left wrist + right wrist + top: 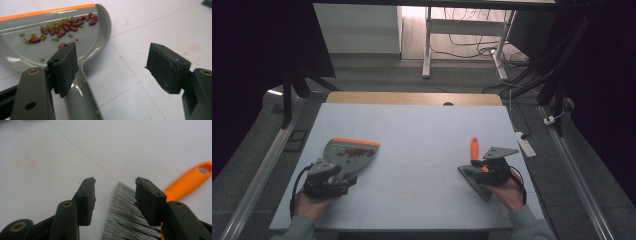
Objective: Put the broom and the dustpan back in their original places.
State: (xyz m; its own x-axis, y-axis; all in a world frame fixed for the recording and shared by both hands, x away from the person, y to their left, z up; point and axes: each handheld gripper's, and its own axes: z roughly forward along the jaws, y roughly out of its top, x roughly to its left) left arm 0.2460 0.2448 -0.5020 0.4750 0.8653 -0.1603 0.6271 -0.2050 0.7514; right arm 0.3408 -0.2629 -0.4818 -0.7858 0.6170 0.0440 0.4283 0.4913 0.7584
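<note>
Both grippers had their fingers spread apart, gripping nothing: the left gripper [110,67] sat over the grey dustpan's [95,37] handle, beans [65,26] just beyond its fingers, while brush [125,220] bristles lay between the right gripper's [115,200] fingers on the tabletop [422,130].

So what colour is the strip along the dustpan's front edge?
Orange, on the grey dustpan; the left gripper view shows it best.

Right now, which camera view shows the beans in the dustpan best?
The left gripper view: the beans lie close and separate, red and green, in the dustpan. The high view shows them as a reddish smear.
</note>
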